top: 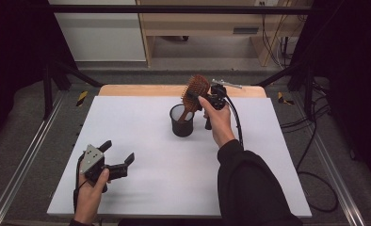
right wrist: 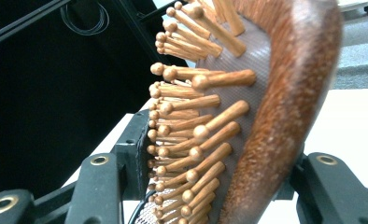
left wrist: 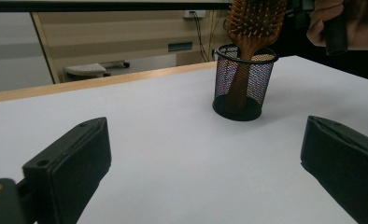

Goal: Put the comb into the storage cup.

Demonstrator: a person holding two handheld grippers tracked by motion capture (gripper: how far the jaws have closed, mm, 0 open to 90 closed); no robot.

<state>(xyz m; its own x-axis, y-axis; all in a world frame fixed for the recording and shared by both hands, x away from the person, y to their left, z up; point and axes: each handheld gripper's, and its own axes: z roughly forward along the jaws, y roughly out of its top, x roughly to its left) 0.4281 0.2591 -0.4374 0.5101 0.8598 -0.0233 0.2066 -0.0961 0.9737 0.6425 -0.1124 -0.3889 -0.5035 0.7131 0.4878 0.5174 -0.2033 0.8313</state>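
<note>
Left hand-held gripper (top: pixel 119 153) held low near the front left, gripped from below by a bare hand (top: pixel 90 193), jaws spread wide apart with nothing between them, pointing forward and to the right. Right hand-held gripper (top: pixel 203 95) raised at the far centre, held by a hand (top: pixel 217 118) on a forearm in a dark sleeve reaching forward from the bottom edge. Jaws about half closed, pads pressed against both sides of a wooden hairbrush head (right wrist: pixel 266 107).

One hairbrush (top: pixel 196 89), one mesh cup (top: pixel 181 121), two hand-held grippers.
</note>
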